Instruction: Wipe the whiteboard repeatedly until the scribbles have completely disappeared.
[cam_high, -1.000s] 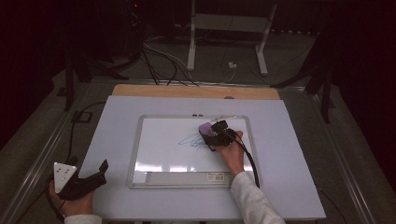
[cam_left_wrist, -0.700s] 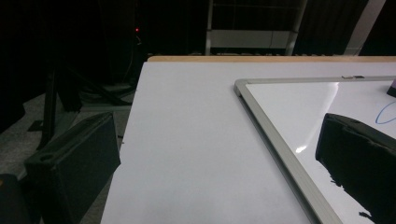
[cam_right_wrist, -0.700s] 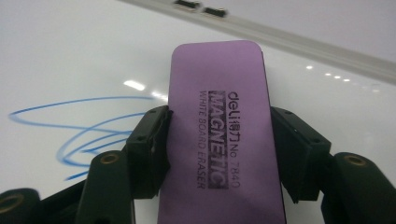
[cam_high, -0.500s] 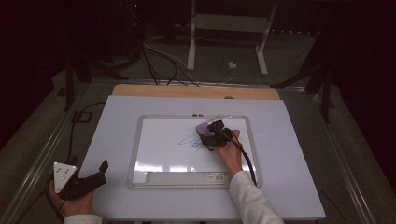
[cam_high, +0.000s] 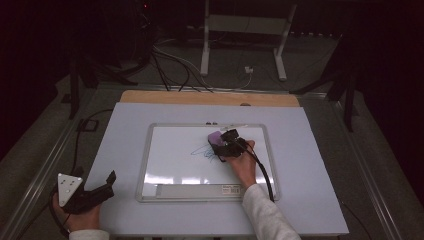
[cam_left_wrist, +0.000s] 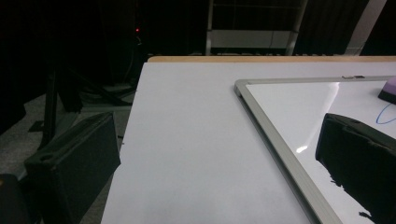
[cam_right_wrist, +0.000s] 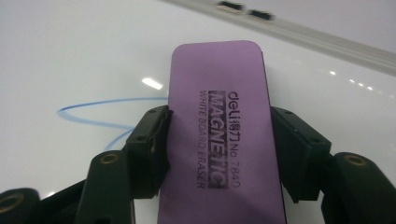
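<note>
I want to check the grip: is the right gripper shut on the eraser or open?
Shut on it: the right gripper has both jaws pressed against the purple eraser, which lies flat on the whiteboard.

right gripper (cam_high: 223, 144) and purple eraser (cam_high: 216, 137) slightly nearer the whiteboard's (cam_high: 150, 150) top edge

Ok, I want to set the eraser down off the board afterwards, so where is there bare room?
Bare mat lies right of the whiteboard, and a wide strip left of it, ahead of the left gripper. It is crowded mid-board, where the right gripper holds the eraser by the blue scribble.
</note>
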